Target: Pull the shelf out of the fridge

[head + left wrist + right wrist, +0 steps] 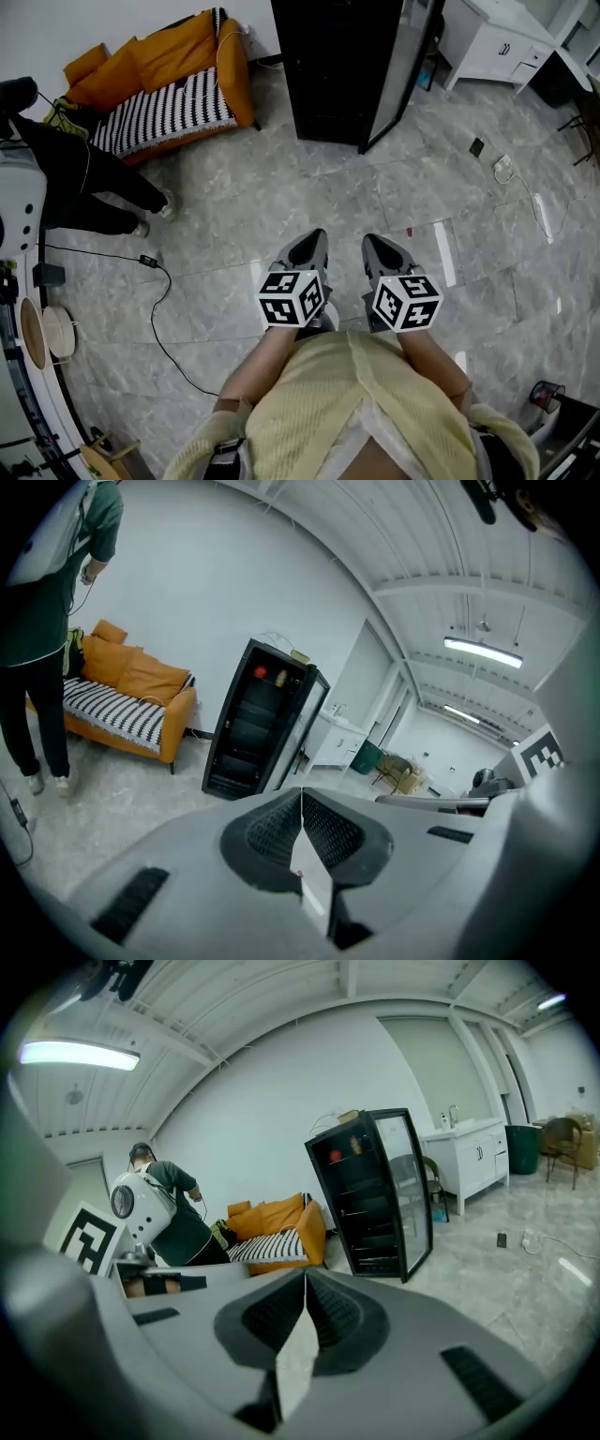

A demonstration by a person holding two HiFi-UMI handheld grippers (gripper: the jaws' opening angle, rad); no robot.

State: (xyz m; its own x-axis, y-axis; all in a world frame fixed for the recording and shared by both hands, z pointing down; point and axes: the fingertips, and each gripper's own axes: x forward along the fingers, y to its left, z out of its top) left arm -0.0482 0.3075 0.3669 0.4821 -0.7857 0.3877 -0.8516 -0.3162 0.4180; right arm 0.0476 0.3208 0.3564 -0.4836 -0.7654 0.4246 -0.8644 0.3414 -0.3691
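Observation:
A tall black fridge [349,66] stands at the far side of the room, its glass door [405,70] swung open. Dark shelves show inside the fridge [253,726] in the left gripper view, and the fridge [370,1199] appears again in the right gripper view; no single shelf can be made out. My left gripper [313,240] and right gripper [373,246] are side by side over the floor, well short of the fridge. Both are shut with nothing between their jaws. Each carries its marker cube.
An orange sofa [159,80] with a striped cushion stands left of the fridge. A person in dark clothes [84,178] stands at the left by a white machine [19,211]. A black cable [164,309] crosses the floor. White cabinets [492,42] and a power strip [542,216] lie at the right.

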